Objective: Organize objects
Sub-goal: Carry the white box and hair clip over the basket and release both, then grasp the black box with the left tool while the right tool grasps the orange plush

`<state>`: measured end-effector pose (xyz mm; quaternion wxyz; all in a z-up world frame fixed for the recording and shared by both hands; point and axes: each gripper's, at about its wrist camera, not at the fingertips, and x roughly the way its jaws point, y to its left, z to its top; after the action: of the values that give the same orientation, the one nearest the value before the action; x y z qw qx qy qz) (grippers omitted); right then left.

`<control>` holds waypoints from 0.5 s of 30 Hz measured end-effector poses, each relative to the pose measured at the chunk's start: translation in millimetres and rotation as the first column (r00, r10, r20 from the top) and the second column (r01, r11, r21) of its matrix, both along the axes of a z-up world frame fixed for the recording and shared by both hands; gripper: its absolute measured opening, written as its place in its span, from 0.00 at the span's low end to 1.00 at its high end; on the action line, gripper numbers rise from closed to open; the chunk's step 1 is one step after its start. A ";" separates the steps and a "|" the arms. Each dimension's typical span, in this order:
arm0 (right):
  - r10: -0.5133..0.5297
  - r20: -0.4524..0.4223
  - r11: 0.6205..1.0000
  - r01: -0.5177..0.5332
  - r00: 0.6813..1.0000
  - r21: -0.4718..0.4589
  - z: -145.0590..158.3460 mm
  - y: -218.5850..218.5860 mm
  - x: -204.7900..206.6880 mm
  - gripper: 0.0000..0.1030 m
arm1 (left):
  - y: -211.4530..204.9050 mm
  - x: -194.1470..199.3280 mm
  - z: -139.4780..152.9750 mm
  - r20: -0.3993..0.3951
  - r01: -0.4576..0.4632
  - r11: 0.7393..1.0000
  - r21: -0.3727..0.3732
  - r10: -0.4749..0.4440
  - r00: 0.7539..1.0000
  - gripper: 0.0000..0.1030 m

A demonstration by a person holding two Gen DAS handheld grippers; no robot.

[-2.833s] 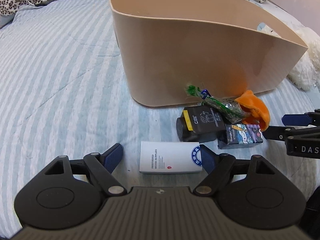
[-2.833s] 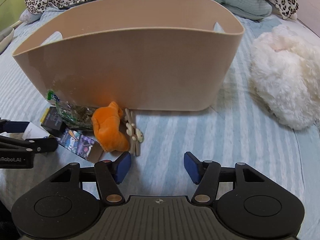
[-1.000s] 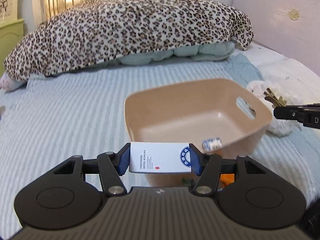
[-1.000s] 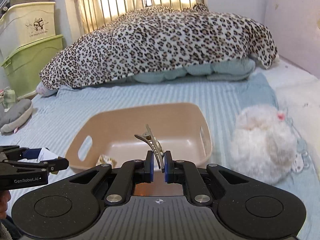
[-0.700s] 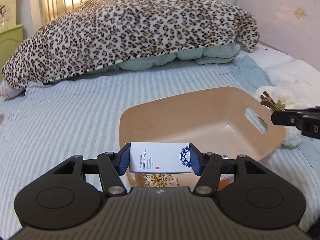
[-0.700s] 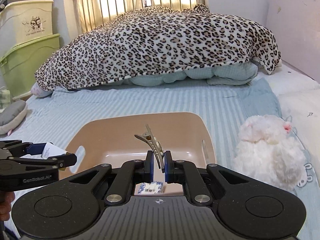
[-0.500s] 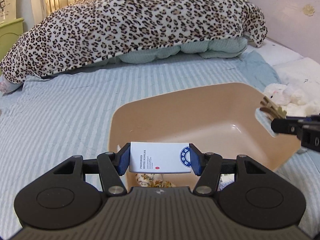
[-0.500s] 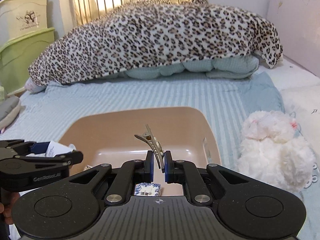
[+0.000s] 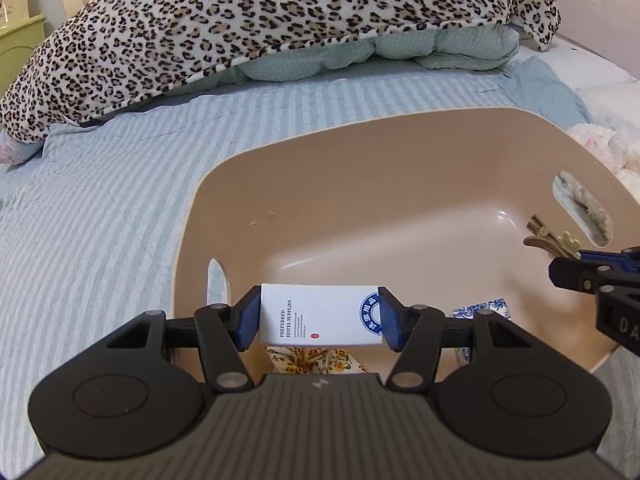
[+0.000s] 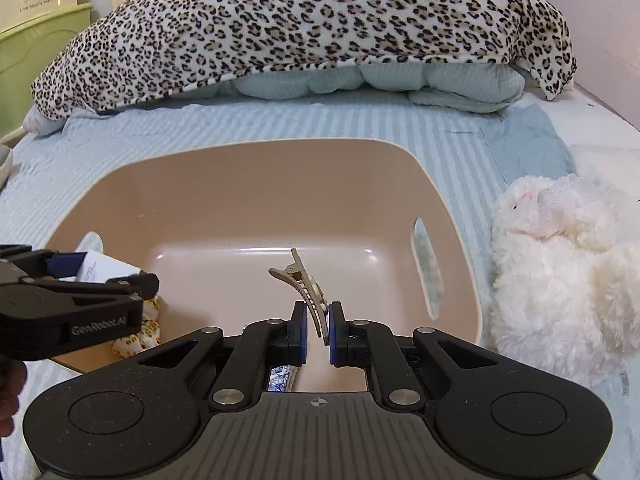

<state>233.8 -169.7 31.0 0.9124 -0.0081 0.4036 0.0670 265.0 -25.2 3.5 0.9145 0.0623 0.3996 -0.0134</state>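
In the left wrist view the left tool [image 9: 319,323] holds a white box [image 9: 320,322] crosswise between its blue pads, label up, gripped by its two short ends. The box hangs over the near-left part of the tan bin [image 9: 384,152], which stands on the striped bed [image 9: 100,200]. Just below the box, on the bin floor, lie a floral cloth [image 9: 316,358] and, to the right of the tool, a blue patterned packet [image 9: 482,307]. Ahead and to the right, the right tool [image 9: 576,258] carries a hair clip [image 9: 550,238] near the bin's right handle slot. In the right wrist view the right tool [image 10: 318,330] is pinched narrow on the clip [image 10: 304,284], whose free end sticks up and forward over the middle of the bin [image 10: 256,152]; the left tool [image 10: 108,276] with the box [image 10: 102,268] sits off to the left over the bin's left side. A white plush [image 10: 560,264] lies on the bed to the right, outside the bin. Both items look ready to drop, so the step in hand is release. To do it well, lower each tool closer to the floor before opening, keep both inside the rim, and let the clip go over the bare middle so it does not snag on the cloth.
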 end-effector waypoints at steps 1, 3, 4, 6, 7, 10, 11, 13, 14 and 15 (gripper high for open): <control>0.002 0.001 1.000 -0.002 1.000 0.000 0.1 -0.2 -0.8 0.10 | 1.0 -0.7 1.6 -0.002 -0.004 1.000 -0.007 0.004 1.000 0.59; -0.005 0.012 1.000 0.005 1.000 0.009 3.1 -2.1 -3.1 0.18 | 3.6 -3.2 5.8 0.002 -0.013 1.000 -0.024 0.013 1.000 0.60; -0.009 0.019 1.000 0.009 1.000 0.018 5.4 -3.5 -5.1 0.21 | 4.9 -4.8 8.5 0.001 -0.016 0.999 -0.030 0.016 1.000 0.63; -0.016 0.035 0.999 0.015 0.999 0.034 12.3 -6.9 -8.9 0.40 | 7.3 -8.4 14.8 0.000 -0.024 0.999 -0.043 0.024 1.000 0.74; -0.022 0.042 0.999 0.020 0.999 0.045 15.4 -8.7 -11.6 0.45 | 8.8 -11.0 18.4 0.006 -0.030 0.998 -0.055 0.031 1.000 0.77; -0.041 0.073 0.995 0.034 0.997 0.091 24.9 -16.5 -23.6 0.58 | 13.0 -20.4 30.4 0.022 -0.046 0.996 -0.083 0.048 0.999 0.80; -0.043 0.077 0.995 0.035 0.996 0.097 27.1 -18.3 -27.5 0.58 | 14.0 -24.0 34.3 0.029 -0.048 0.995 -0.089 0.050 0.998 0.80; -0.043 0.082 0.995 0.034 0.996 0.098 30.9 -20.4 -35.6 0.62 | 16.2 -31.6 41.1 0.040 -0.048 0.994 -0.093 0.052 0.998 0.80; -0.041 0.084 0.995 0.033 0.996 0.094 32.4 -21.1 -40.1 0.64 | 17.2 -35.3 43.7 0.043 -0.046 0.995 -0.093 0.051 0.998 0.80; -0.039 0.086 0.996 0.031 0.996 0.088 34.0 -21.5 -44.2 0.66 | 18.6 -39.7 46.5 0.051 -0.046 0.994 -0.094 0.051 0.997 0.80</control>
<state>189.6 -191.2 65.0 0.9297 0.0354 0.3601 0.0681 225.3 -6.6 50.0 0.9267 0.0103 0.3755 -0.0081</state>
